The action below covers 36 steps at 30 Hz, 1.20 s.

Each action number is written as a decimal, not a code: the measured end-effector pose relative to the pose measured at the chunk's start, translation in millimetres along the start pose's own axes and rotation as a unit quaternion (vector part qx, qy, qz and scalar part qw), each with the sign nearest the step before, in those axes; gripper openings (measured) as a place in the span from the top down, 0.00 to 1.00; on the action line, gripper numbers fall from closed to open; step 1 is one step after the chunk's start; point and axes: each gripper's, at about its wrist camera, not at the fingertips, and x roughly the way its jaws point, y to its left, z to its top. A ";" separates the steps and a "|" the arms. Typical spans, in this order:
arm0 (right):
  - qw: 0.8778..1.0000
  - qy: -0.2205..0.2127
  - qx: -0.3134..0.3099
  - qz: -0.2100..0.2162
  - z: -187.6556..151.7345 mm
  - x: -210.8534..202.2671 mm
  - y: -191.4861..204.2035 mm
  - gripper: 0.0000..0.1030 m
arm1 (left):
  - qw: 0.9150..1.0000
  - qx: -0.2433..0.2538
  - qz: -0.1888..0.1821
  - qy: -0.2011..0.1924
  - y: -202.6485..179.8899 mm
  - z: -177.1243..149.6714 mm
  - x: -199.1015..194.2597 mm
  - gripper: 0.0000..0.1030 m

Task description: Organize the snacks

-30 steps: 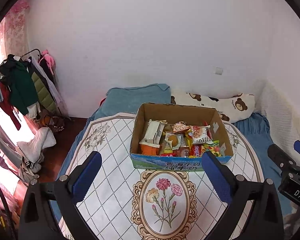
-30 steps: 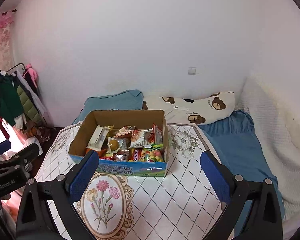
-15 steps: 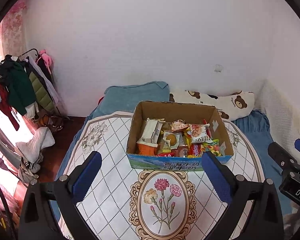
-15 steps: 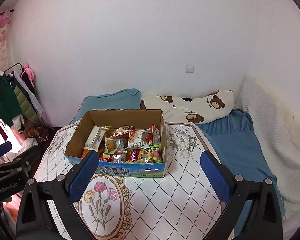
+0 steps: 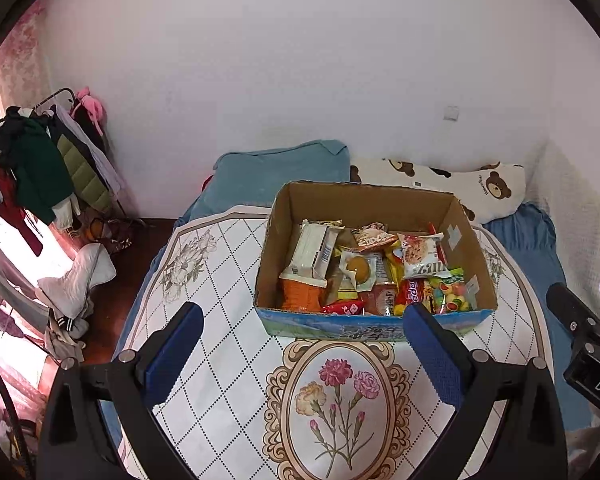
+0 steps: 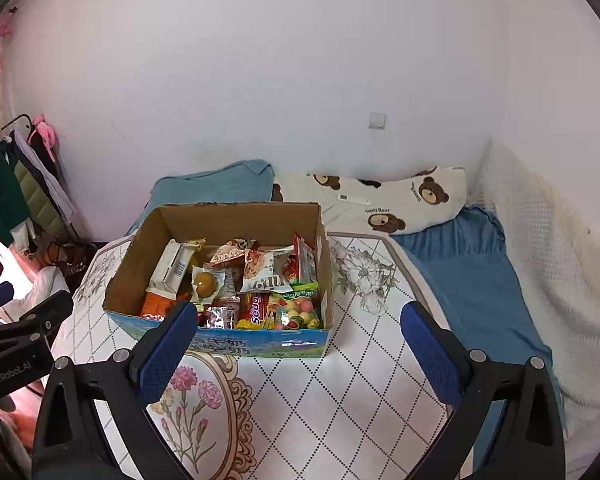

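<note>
An open cardboard box (image 5: 364,204) (image 6: 236,220) with a blue printed front sits on a white floral mat (image 5: 228,344) (image 6: 340,380). It holds several snack packets: a white wafer pack (image 5: 312,248), a round cake in clear wrap (image 5: 357,267), a white cookie bag (image 5: 422,256) (image 6: 266,270) and colourful candies (image 5: 452,294) (image 6: 298,312). My left gripper (image 5: 302,334) hovers open in front of the box's left half. My right gripper (image 6: 300,332) hovers open near the box's front right corner. Nothing is between either pair of blue pads.
The mat lies on a bed with a blue sheet (image 6: 472,280). A teal pillow (image 5: 280,172) and a bear-print pillow (image 6: 380,200) lie behind the box against the white wall. A clothes rack (image 5: 40,160) stands at the far left.
Both grippers have crept forward and slightly down, so the box looks a little larger and nearer. Jaws stayed open.
</note>
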 end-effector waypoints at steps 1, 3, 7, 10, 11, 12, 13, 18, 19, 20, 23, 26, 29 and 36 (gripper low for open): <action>1.000 0.002 0.001 0.001 0.9 2.8 -0.5 0.00 | 1.000 0.001 0.000 0.001 -0.8 0.5 1.5 0.01; 1.000 0.004 0.002 -0.001 1.9 7.3 -1.3 0.00 | 1.000 0.001 0.000 0.004 -1.6 1.0 5.1 0.01; 1.000 0.006 0.004 -0.003 2.8 12.9 -3.2 0.00 | 1.000 0.003 -0.003 0.009 -4.0 1.1 9.6 0.01; 1.000 0.009 0.006 -0.003 2.0 12.1 -5.3 0.00 | 1.000 0.004 -0.006 0.010 -5.2 0.7 9.8 0.01; 1.000 0.009 0.006 -0.003 1.2 12.9 -5.6 0.00 | 1.000 0.005 -0.007 0.010 -5.9 0.7 9.9 0.01; 1.000 0.009 0.007 -0.004 1.2 12.9 -5.9 0.00 | 1.000 0.005 -0.008 0.010 -6.3 0.9 9.9 0.01; 1.000 0.009 0.008 -0.003 1.6 12.3 -6.9 0.00 | 1.000 0.006 -0.009 0.010 -6.8 1.0 9.9 0.01; 1.000 0.002 0.009 0.002 2.4 5.1 -8.2 0.00 | 1.000 0.006 -0.013 0.007 -7.2 0.8 9.2 0.01; 1.000 0.002 0.009 0.003 3.1 4.0 -8.7 0.00 | 1.000 0.006 -0.013 0.006 -7.0 0.9 9.0 0.01; 1.000 0.001 0.008 0.005 2.7 3.0 -8.1 0.00 | 1.000 0.006 -0.013 0.006 -6.9 0.8 8.9 0.01; 1.000 0.001 0.004 0.006 3.0 1.3 -6.4 0.00 | 1.000 0.005 -0.014 0.004 -6.8 1.0 8.3 0.01; 1.000 0.002 0.001 0.007 2.7 -0.6 -5.6 0.00 | 1.000 0.005 -0.016 0.003 -6.3 1.2 7.7 0.01; 1.000 0.002 0.000 0.009 2.5 -0.7 -5.5 0.00 | 1.000 0.004 -0.016 0.003 -5.5 0.8 7.0 0.01; 1.000 -0.002 -0.004 0.009 2.6 -5.9 -4.8 0.00 | 1.000 0.005 -0.017 0.002 -5.6 0.4 5.6 0.01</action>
